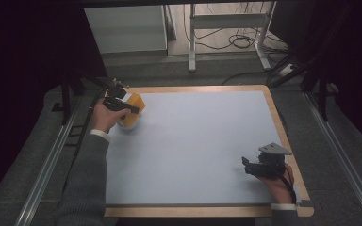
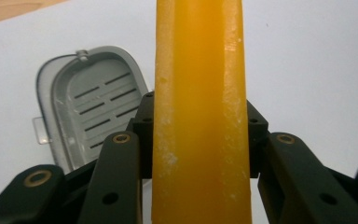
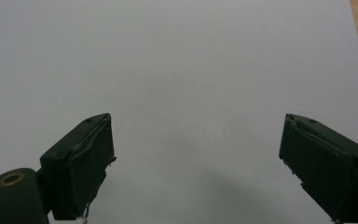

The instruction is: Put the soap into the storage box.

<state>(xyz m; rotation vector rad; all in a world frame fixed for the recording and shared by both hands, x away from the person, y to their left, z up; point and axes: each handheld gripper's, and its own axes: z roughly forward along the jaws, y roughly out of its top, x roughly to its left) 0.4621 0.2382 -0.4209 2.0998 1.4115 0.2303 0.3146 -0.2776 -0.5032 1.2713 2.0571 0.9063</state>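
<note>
Left gripper [image 1: 133, 109] is working at the far left corner of the table [image 1: 193, 141], clamping an orange block [image 2: 199, 112] edge-on between its jaws. In the left gripper view, a grey slotted lid [image 2: 91, 102] is lying flat on the white surface just behind and left of the block; block and lid touching or apart: cannot tell. Right gripper [image 1: 245, 165] is sitting near the table's right edge, jaws standing wide apart, gripping nothing.

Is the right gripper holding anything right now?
No, the right gripper has its jaws spread wide with nothing between them but the bare white mat.
</note>
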